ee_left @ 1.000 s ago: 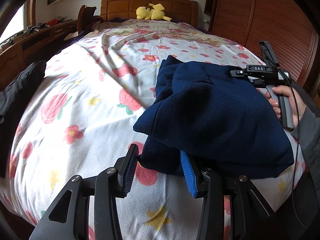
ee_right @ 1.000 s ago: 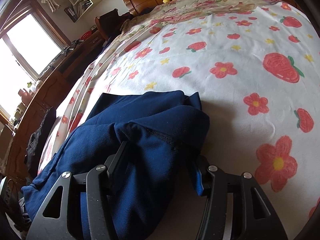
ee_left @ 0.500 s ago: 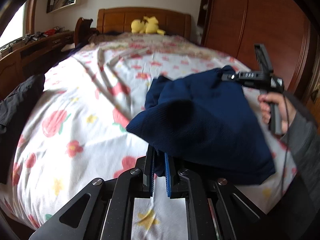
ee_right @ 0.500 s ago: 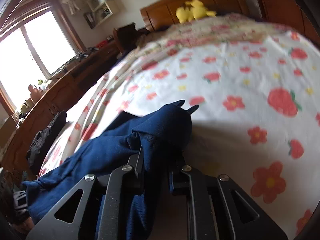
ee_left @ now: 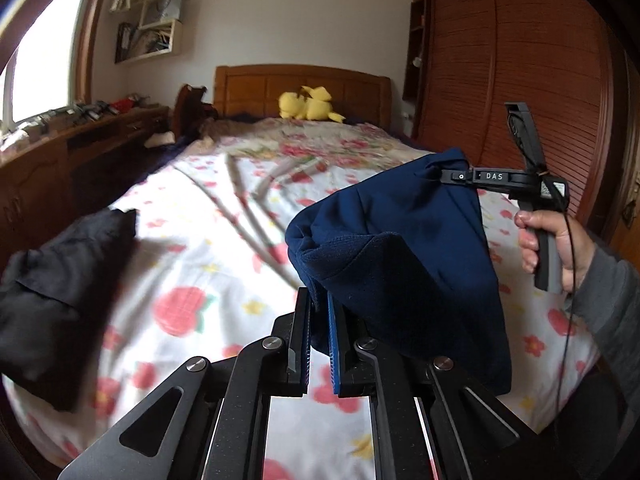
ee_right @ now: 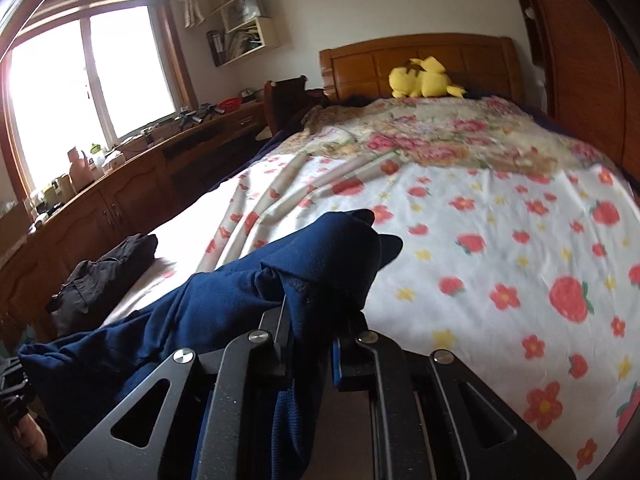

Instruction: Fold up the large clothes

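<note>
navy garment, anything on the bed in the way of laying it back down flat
Nothing visible under the navy garment: the floral bedspread below it is bare. A black garment lies at the bed's left edge and a yellow plush toy by the headboard, both apart from it.

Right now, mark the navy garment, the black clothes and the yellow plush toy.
navy garment [ee_left: 404,240], left wrist view, on its front panel.
black clothes [ee_left: 60,280], left wrist view, middle of the pile at the bed's edge.
yellow plush toy [ee_right: 424,80], right wrist view, on its body by the headboard.
</note>
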A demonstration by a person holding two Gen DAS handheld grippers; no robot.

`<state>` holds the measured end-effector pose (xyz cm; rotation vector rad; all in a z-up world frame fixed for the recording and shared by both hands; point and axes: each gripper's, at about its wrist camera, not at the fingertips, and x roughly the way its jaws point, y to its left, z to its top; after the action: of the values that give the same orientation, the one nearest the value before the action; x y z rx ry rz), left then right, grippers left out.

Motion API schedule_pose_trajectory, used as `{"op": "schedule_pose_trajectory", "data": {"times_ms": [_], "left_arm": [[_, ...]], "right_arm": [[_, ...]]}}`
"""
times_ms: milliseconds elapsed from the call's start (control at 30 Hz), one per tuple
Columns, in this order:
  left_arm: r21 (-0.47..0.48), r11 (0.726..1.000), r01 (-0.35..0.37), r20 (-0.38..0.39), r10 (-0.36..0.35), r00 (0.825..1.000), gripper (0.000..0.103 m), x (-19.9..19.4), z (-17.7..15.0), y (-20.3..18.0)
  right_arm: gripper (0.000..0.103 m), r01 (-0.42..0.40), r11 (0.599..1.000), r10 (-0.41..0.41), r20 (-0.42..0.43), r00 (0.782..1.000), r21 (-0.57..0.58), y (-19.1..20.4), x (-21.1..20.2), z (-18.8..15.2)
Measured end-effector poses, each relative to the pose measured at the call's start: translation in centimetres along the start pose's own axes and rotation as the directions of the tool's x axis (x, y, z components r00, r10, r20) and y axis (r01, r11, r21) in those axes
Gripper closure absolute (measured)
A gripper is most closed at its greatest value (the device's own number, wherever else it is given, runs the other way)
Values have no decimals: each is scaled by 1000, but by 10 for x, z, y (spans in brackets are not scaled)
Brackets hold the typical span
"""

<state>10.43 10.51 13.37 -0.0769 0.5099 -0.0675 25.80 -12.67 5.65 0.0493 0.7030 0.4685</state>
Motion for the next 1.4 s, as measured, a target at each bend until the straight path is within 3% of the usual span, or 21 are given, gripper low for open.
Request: {"op": "schedule_pose_trajectory", "data": {"times_ms": [300, 567, 800, 1100, 1233, 1300, 1367, 1400], "left_arm": [[-33, 995, -91, 70, 93, 993, 96, -46, 5, 58], [-88, 976, -201, 105, 210, 972, 96, -83, 1, 120], [-155, 932, -328, 131, 349, 928, 96, -119, 3, 180], [-204, 844, -497, 125, 526, 841, 96, -154, -1, 244], [-216, 816, -536, 67, 560, 826, 96, -139, -12, 265], [-216, 803, -556, 23, 573, 819, 96, -125, -21, 272], [-214, 794, -569, -17, 579, 815, 96, -115, -28, 273], [-216, 786, -579, -34, 587, 809, 96, -112, -34, 276]], "right_arm": [[90, -42, 993, 43, 8, 999, -111, 94, 24, 46], [90, -116, 972, 118, -2, 993, -206, 189, 66, 76], [90, -193, 936, 197, -18, 980, -293, 283, 106, 102], [90, -279, 884, 283, -44, 958, -375, 379, 154, 120], [89, -283, 882, 273, -80, 959, -377, 407, 187, 113], [86, -303, 886, 261, -163, 952, -352, 413, 214, 100], [84, -338, 894, 251, -297, 922, -295, 411, 245, 83], [82, -327, 899, 227, -328, 917, -292, 408, 256, 73]]}}
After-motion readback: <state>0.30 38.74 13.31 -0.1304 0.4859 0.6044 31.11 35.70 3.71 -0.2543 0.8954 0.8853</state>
